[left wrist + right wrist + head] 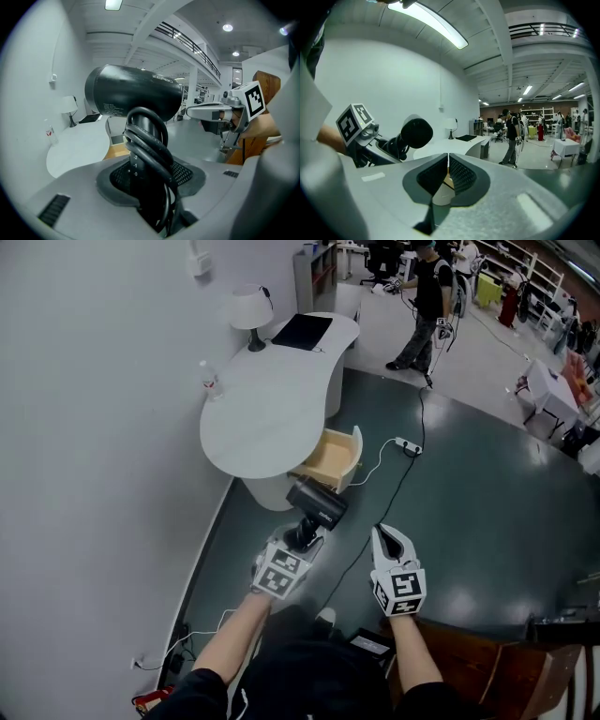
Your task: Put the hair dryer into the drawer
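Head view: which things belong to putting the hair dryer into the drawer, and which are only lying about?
Job: hair dryer, held in the left gripper; open drawer of the white desk.
Lying about: lamp, black pad and bottle on the desk; power strip on the floor.

head view downward; all views share desk (272,409)

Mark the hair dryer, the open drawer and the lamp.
hair dryer (317,503): head view, on its black barrel.
drawer (330,454): head view, on its bare wooden bottom.
lamp (250,307): head view, on its white shade.
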Action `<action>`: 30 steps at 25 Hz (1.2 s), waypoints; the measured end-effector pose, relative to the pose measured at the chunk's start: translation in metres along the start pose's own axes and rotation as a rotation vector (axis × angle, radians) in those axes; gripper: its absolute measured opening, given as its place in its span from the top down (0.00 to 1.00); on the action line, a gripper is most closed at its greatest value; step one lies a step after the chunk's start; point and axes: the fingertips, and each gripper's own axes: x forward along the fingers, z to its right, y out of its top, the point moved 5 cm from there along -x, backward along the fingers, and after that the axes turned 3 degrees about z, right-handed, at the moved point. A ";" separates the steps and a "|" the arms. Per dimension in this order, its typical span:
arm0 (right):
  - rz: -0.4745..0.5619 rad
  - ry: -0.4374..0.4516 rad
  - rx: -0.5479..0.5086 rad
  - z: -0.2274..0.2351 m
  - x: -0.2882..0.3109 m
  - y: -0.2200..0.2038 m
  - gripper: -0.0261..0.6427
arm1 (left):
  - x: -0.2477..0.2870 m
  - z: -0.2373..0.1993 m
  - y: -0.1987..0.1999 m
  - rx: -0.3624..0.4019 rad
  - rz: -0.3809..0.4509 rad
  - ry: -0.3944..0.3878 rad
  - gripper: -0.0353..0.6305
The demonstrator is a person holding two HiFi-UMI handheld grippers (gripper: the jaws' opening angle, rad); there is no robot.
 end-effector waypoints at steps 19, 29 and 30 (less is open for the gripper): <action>-0.032 -0.047 0.018 0.078 0.085 -0.001 0.95 | 0.111 -0.042 0.047 0.011 -0.005 -0.071 0.67; -0.076 -0.068 0.015 0.128 0.182 0.020 0.95 | 0.183 -0.097 0.080 0.019 -0.030 -0.117 0.67; -0.081 -0.069 0.014 0.131 0.191 0.021 0.95 | 0.189 -0.103 0.082 0.020 -0.034 -0.121 0.67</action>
